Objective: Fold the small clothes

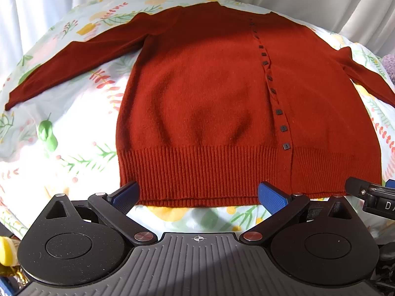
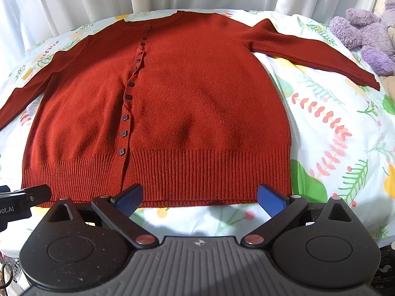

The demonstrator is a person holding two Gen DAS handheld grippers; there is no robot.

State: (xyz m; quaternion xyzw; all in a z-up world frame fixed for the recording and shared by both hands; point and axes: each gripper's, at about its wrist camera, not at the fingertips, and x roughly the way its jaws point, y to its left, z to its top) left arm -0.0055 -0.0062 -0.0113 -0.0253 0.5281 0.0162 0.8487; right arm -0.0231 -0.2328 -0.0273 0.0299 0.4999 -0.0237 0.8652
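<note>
Left wrist: flat rust cardigan (image 1: 209, 93)

I saw a rust-red cardigan (image 1: 202, 93) with dark square buttons (image 1: 278, 112) on a pale floral bedsheet (image 1: 74, 123), beside a purple plush toy (image 2: 365, 32).

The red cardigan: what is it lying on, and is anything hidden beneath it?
The red cardigan lies spread flat, buttoned, on a floral sheet, which shows on all sides of it and past both sleeves. What is under the body is covered, so anything beneath cannot be seen.
</note>
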